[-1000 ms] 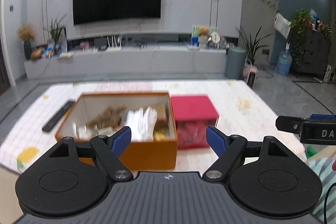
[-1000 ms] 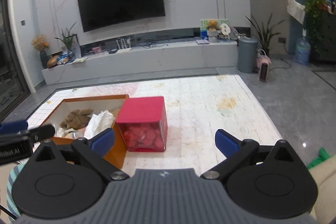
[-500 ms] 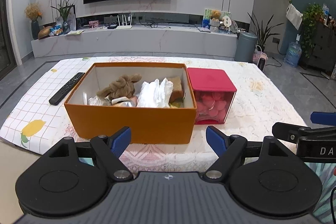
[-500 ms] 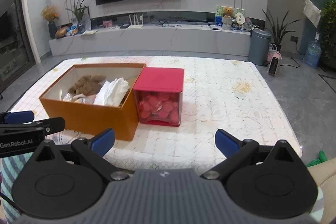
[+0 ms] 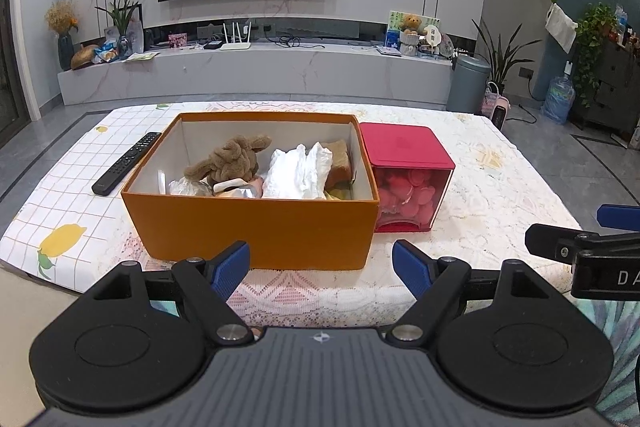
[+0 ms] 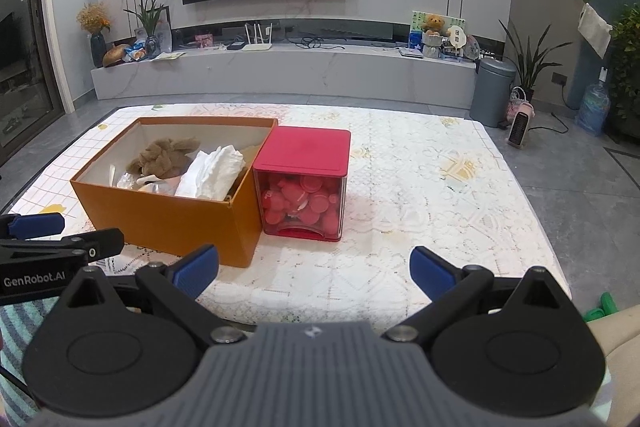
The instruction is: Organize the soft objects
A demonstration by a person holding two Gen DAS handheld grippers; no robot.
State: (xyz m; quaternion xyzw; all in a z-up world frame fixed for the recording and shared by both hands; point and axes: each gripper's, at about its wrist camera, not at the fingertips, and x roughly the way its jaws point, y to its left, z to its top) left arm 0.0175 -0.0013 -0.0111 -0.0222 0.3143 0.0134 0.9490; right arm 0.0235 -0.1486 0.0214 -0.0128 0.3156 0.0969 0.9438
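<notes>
An open orange box (image 5: 256, 223) (image 6: 168, 211) stands on the cloth-covered table. Inside lie a brown plush toy (image 5: 230, 163) (image 6: 164, 155), a crumpled white cloth (image 5: 300, 171) (image 6: 212, 171), a tan sponge-like block (image 5: 338, 157) and some silvery wrapping (image 5: 188, 187). A red-lidded clear box (image 5: 404, 171) (image 6: 304, 183) of pink pieces touches the orange box's right side. My left gripper (image 5: 321, 269) is open and empty, just short of the orange box's front wall. My right gripper (image 6: 314, 267) is open and empty over bare cloth in front of the red box.
A black remote (image 5: 126, 163) lies left of the orange box. The table (image 6: 420, 187) stretches bare to the right of the red box. Beyond it are a TV console (image 5: 256, 75), a grey bin (image 5: 466, 83) and floor plants. A sofa edge (image 6: 616, 323) is at lower right.
Both views have tilted down and steadied, so the boxes sit higher and sharper in frame and the box contents show. Both grippers stay open and empty.
</notes>
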